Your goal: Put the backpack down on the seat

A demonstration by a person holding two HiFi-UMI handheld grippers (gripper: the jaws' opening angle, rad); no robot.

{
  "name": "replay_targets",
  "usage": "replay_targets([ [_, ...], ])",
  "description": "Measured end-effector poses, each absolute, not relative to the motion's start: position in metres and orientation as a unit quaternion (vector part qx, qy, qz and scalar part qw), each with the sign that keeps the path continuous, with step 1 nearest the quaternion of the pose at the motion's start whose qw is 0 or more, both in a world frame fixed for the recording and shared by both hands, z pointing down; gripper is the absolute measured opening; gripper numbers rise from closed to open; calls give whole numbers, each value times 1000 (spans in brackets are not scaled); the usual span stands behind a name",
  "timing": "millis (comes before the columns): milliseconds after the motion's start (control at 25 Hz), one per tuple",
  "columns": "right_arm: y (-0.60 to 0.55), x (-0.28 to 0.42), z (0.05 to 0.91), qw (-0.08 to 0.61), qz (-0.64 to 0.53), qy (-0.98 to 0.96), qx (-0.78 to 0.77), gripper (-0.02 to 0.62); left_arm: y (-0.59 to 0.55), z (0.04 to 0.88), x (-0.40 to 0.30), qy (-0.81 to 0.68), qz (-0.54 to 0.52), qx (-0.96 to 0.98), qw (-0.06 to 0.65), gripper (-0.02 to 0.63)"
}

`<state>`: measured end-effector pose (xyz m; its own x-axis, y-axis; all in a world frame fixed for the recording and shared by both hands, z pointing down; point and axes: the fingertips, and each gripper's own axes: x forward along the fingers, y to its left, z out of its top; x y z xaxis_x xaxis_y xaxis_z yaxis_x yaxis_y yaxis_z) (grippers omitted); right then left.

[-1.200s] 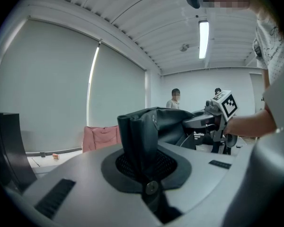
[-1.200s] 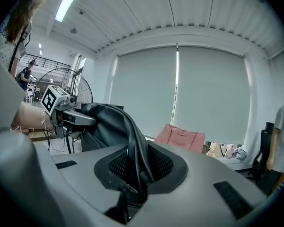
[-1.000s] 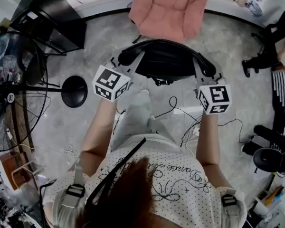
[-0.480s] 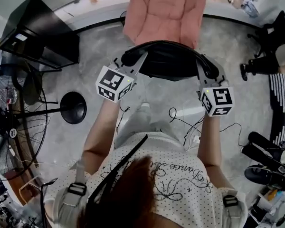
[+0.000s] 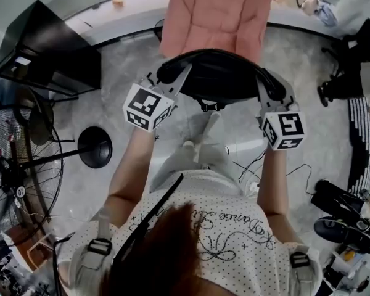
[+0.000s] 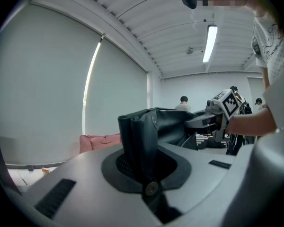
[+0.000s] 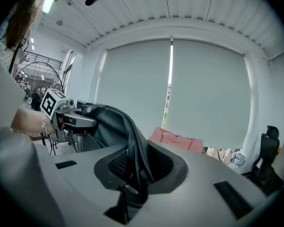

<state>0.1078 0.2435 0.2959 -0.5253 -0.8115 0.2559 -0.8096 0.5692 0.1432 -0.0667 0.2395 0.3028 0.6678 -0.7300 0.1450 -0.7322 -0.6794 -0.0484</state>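
Note:
A black backpack (image 5: 219, 76) hangs in the air between my two grippers, just short of the pink cushioned seat (image 5: 216, 14). My left gripper (image 5: 174, 76) is shut on the bag's left edge; a fold of black fabric (image 6: 137, 141) stands pinched between its jaws. On the bag's right edge, my right gripper (image 5: 266, 84) is likewise shut, with a strip of the bag (image 7: 135, 150) caught in its jaws. The seat shows low and pink behind the bag in the left gripper view (image 6: 99, 141) and the right gripper view (image 7: 175, 138).
A standing fan (image 5: 12, 177) and its round base (image 5: 94, 147) are at the left, with a black cabinet (image 5: 49, 48) behind. Cables (image 5: 246, 165) lie on the floor by my feet. A black office chair (image 5: 345, 73) and shoes (image 5: 339, 214) are at the right.
Both grippers have carried the backpack forward toward the pink seat, which now sits closer to the bag's far edge. The grips look the same.

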Motion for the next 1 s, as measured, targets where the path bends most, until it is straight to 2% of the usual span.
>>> replay_targets([
  [320, 176, 103, 300, 145, 4, -888, 437, 63, 179, 305, -72, -426, 83, 901, 14, 26],
  [1000, 19, 140, 293, 132, -12, -921, 366, 63, 48, 297, -32, -494, 84, 865, 16, 26],
])
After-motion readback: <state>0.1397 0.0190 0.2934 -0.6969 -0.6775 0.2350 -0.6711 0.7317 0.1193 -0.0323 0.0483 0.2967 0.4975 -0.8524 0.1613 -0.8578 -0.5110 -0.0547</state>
